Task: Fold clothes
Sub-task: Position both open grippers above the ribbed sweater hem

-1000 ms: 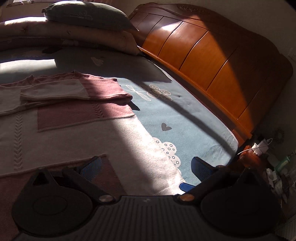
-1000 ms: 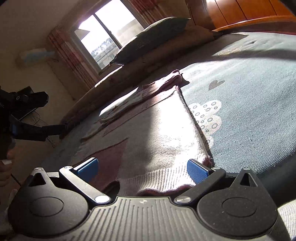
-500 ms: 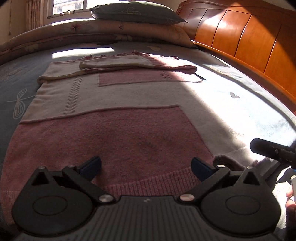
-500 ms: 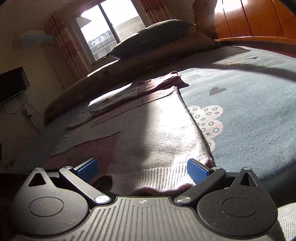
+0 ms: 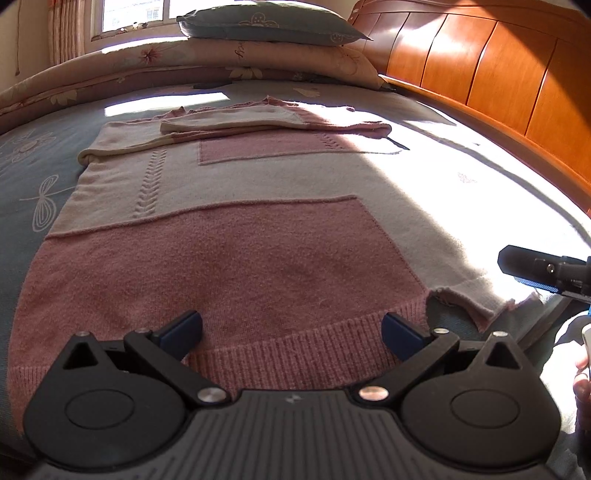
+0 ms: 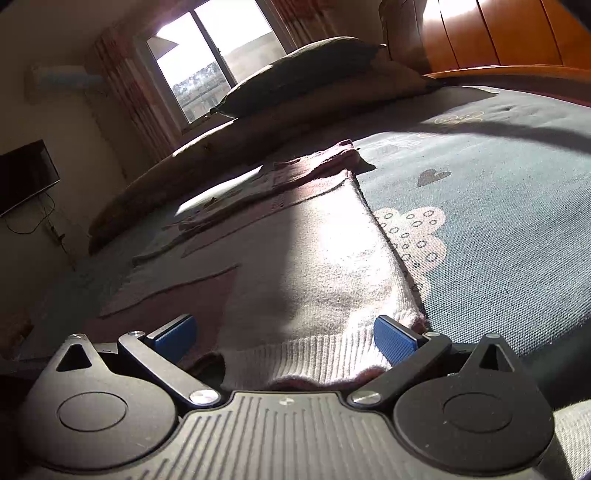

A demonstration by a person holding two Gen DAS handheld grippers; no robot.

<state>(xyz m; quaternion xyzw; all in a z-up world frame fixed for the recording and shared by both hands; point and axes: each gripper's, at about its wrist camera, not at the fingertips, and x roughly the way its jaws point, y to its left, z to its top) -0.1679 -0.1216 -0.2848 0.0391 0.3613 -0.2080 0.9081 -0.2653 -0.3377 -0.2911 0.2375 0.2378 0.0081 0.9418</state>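
A pink and cream knitted sweater [image 5: 236, 206] lies flat on the blue bedspread [image 5: 480, 177], its sleeves folded across the far end. My left gripper [image 5: 291, 332] is open, its blue pads straddling the pink ribbed hem near the sweater's left half. In the right wrist view the same sweater [image 6: 314, 258] stretches away, and my right gripper [image 6: 284, 336] is open over the cream ribbed hem at the right corner. The right gripper's black body [image 5: 543, 267] shows at the right edge of the left wrist view, with a hand below it.
A wooden headboard [image 5: 498, 74] runs along the right side. Pillows [image 5: 269, 26] and a rolled quilt [image 5: 184, 62] lie at the far end under a window [image 6: 210, 74]. A dark screen [image 6: 26, 177] hangs on the left wall.
My left gripper has swung from the sweater's right edge by the headboard to face the pink hem, then edged closer. The right gripper has held at the cream hem corner.
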